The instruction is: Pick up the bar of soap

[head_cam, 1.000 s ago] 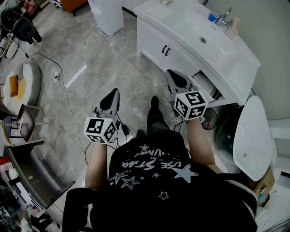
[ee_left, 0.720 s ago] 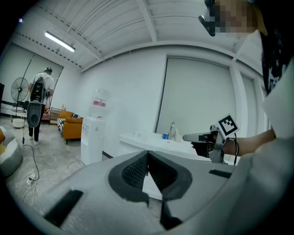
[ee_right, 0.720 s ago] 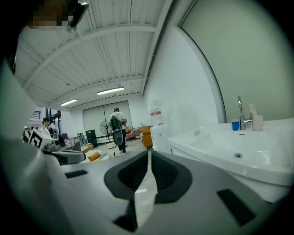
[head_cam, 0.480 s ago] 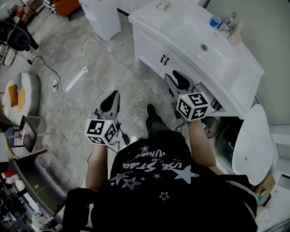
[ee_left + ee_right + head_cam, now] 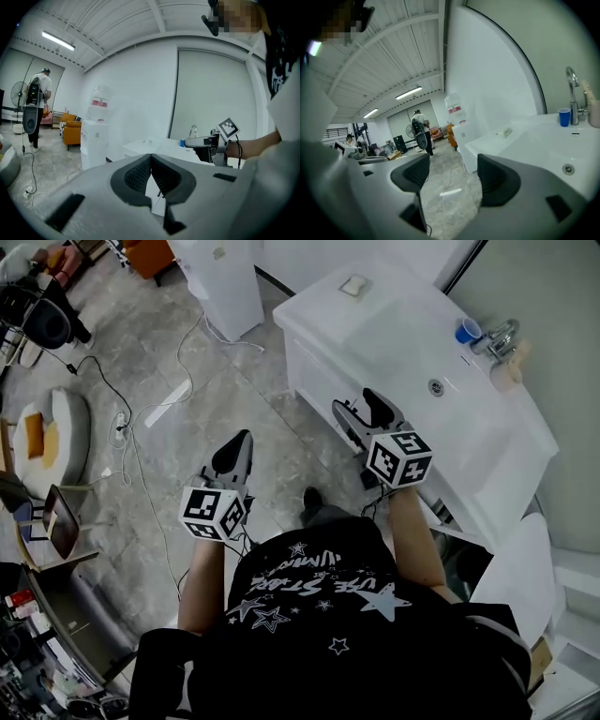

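Observation:
The bar of soap [image 5: 354, 285] is a small pale block on the far left corner of the white vanity top [image 5: 394, 334]. In the right gripper view the soap [image 5: 505, 132] lies ahead, right of the jaws. My right gripper [image 5: 363, 412] hovers at the vanity's front edge, well short of the soap. Its jaws have just been opening and now stand wide apart with nothing between them [image 5: 452, 171]. My left gripper [image 5: 234, 450] hangs over the floor to the left, jaws closed together and empty [image 5: 151, 158].
A blue cup [image 5: 466, 331], a faucet [image 5: 503, 334] and a pale bottle [image 5: 511, 373] stand behind the sink basin [image 5: 436, 387]. A water dispenser [image 5: 223, 273] stands left of the vanity. Cables [image 5: 141, 399] trail over the tiled floor. A person [image 5: 420, 126] walks far off.
Both grippers have moved forward toward the vanity, which now sits closer and more centred. The right gripper's jaws went from shut to wide open. The left stayed shut.

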Tool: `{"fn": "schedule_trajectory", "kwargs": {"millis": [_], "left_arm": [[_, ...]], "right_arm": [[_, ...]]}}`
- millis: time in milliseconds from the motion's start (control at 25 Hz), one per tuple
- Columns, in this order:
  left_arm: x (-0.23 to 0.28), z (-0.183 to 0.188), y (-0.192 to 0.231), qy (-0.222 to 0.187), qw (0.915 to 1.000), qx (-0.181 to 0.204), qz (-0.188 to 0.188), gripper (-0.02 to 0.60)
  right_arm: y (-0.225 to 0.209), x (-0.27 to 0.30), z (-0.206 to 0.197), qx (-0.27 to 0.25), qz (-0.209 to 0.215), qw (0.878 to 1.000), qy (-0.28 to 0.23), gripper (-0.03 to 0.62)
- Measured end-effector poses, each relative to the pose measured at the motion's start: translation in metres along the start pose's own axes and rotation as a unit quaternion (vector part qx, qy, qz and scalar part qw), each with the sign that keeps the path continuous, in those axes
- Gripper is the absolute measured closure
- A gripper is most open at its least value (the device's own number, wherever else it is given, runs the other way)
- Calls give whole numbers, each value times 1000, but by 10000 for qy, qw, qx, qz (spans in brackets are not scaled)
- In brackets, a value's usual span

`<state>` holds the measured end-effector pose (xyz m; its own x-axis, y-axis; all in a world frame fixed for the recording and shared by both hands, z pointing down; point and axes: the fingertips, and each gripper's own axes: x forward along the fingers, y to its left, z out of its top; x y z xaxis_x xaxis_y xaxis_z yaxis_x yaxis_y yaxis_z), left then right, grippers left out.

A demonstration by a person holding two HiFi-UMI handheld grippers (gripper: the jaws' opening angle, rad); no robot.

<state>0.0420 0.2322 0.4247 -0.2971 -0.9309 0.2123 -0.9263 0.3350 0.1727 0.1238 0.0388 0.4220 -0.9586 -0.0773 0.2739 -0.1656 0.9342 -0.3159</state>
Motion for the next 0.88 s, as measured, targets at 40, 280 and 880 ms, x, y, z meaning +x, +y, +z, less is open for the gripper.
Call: {"fn": "schedule_trajectory", "kwargs": {"millis": [40, 280, 880], "left_arm": [[9, 4, 4, -18, 10000, 5, 52, 572], [61, 27, 23, -190, 9994, 22, 275, 572], [185, 57, 102, -74, 9996, 140, -231, 572]], "right_arm": [[-6, 8, 5, 2, 45, 10000, 9, 269], [-49, 46, 32, 38, 153, 9999, 14, 269], [-126, 119, 56, 461, -590, 9972, -55, 281]]}}
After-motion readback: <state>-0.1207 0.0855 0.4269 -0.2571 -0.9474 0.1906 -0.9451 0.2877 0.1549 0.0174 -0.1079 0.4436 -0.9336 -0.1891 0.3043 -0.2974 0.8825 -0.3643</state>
